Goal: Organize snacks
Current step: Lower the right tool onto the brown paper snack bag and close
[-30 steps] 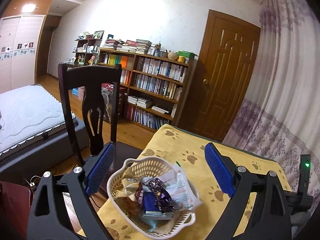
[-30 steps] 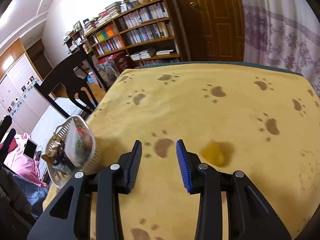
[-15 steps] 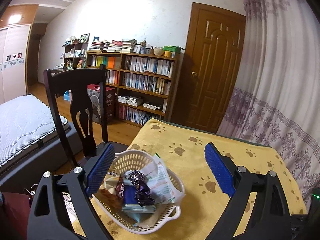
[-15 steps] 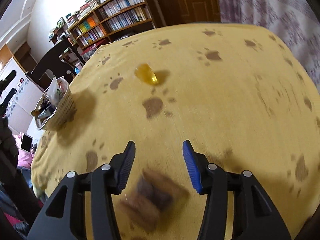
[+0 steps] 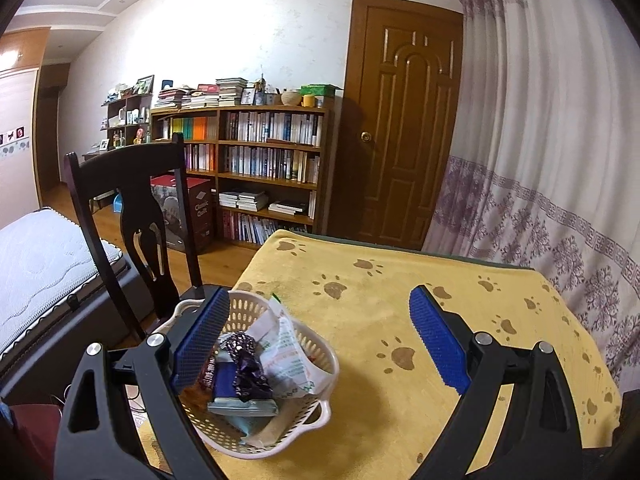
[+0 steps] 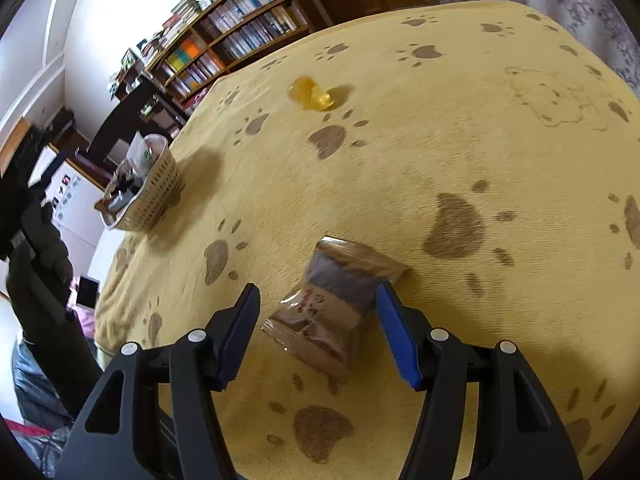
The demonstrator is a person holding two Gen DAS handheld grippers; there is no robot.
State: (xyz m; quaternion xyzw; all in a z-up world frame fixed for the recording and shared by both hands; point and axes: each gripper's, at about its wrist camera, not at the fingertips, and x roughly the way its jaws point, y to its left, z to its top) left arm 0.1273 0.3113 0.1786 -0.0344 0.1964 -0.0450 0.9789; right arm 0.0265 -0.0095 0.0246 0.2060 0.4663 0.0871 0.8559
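A white perforated basket (image 5: 316,420) holding several wrapped snacks sits at the near left corner of the yellow paw-print table cover (image 5: 372,312). My left gripper (image 5: 316,332) hovers open above it, its left finger over the basket rim. In the right wrist view a brown snack packet (image 6: 336,304) lies on the cloth between the open fingers of my right gripper (image 6: 316,316), apart from both pads. A small yellow wrapped snack (image 6: 312,94) lies farther out. The basket (image 6: 140,192) shows at the table's left edge.
A dark wooden chair (image 5: 132,208) stands just beyond the basket at the table's left side. A bookshelf (image 5: 256,168), a brown door (image 5: 404,120) and a patterned curtain (image 5: 560,184) ring the table. A gloved hand (image 6: 36,248) holds the other gripper at far left.
My right gripper has swept back across the table and dropped over the brown packet, which now lies between its fingers. The left gripper has drifted slightly relative to the basket.
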